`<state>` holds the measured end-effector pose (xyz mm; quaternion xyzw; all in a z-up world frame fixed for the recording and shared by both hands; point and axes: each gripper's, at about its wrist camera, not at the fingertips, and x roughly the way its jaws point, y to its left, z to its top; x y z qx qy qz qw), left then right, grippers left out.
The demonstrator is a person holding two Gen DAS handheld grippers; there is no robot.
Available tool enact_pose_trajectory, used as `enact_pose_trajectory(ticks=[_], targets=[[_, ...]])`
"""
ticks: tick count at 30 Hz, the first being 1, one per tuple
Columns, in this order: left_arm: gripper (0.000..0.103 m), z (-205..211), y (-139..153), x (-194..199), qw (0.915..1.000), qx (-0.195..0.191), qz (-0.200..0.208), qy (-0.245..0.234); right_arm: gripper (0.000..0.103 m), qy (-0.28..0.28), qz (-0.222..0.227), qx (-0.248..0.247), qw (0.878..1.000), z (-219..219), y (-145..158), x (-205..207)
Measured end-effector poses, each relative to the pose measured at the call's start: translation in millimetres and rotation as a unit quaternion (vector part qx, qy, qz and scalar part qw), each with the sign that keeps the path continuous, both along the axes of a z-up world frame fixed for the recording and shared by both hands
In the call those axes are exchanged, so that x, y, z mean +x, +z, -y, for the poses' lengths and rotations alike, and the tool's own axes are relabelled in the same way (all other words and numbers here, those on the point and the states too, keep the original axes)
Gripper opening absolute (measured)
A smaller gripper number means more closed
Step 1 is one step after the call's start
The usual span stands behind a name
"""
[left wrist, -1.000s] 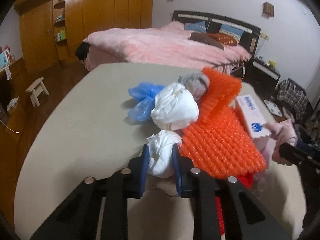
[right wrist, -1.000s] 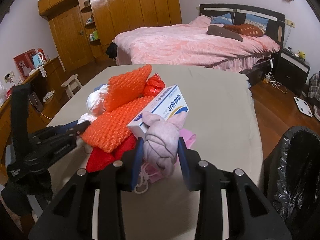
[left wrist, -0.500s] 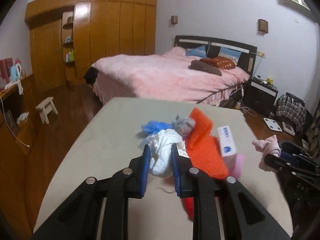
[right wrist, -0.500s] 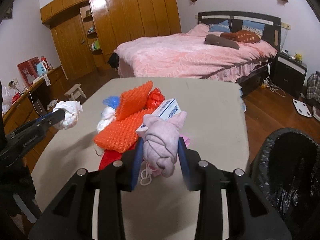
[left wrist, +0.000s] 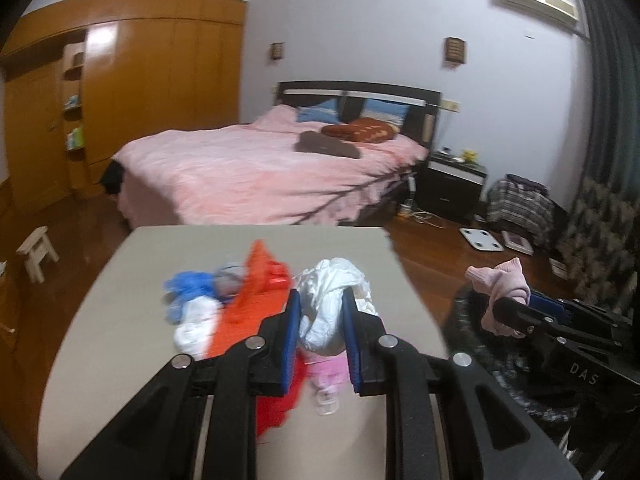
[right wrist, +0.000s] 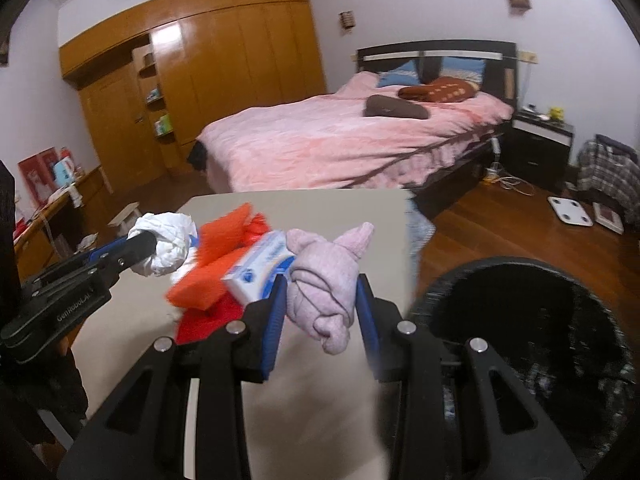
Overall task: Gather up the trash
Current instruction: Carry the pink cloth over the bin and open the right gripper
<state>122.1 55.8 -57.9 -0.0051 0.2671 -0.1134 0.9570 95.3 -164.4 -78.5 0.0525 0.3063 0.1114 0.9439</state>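
My left gripper [left wrist: 320,320] is shut on a crumpled white wad [left wrist: 332,304] and holds it above the beige table [left wrist: 120,320]. It also shows in the right wrist view [right wrist: 168,244]. My right gripper [right wrist: 322,300] is shut on a knotted pink cloth [right wrist: 324,280], held near the table's right edge beside the black-lined trash bin [right wrist: 540,320]. The pink cloth also shows in the left wrist view [left wrist: 500,284]. Orange bubble wrap [left wrist: 256,296], a blue bag [left wrist: 188,288], a white wad [left wrist: 196,320] and a white-blue box [right wrist: 260,268] lie on the table.
Red trash [right wrist: 208,316] and a pink item [left wrist: 328,376] lie under the pile. The bin [left wrist: 500,360] stands on the wooden floor right of the table. A pink bed [left wrist: 260,168] is beyond, a small stool [left wrist: 36,248] and wardrobes [left wrist: 140,92] at left.
Both grippers have lifted their loads off the pile and swung right toward the bin. The table and pile have dropped lower and further away in both views.
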Motion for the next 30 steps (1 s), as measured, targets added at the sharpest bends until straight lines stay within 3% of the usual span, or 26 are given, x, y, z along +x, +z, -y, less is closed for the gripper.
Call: enact_pose_trajectory(ticks=[9, 21, 24, 25, 26, 30], targets=[[0.021, 76.6, -4.8, 6.7, 0.997, 0.0, -0.003, -0.077, 0.033, -0.095, -0.009, -0.027, 0.995, 81.9, -6.0, -20.5], [0.021, 179.9, -26.4, 17.4, 0.9814, -0.015, -0.038, -0.188, 0.035, -0.187, -0.035, -0.04, 0.981, 161.6, -28.5, -44.9], [0.036, 198.0, -31.1, 18.5, 0.9756, -0.021, -0.042, -0.215, 0.041, -0.201, -0.038, -0.038, 0.978, 172.6, -32.4, -48.7], [0.053, 199.8, -31.6, 19.1, 0.9745, -0.023, -0.044, -0.219, 0.051, -0.207, -0.037, -0.038, 0.977, 176.8, -33.3, -50.3], [0.063, 199.6, -32.0, 19.6, 0.9734, -0.028, -0.046, -0.222, 0.062, -0.214, -0.036, -0.038, 0.975, 180.1, -34.0, -52.4], [0.073, 186.0, -29.9, 19.9, 0.9786, -0.031, -0.037, -0.2, 0.082, -0.23, -0.026, -0.035, 0.972, 186.4, -31.7, -53.3]])
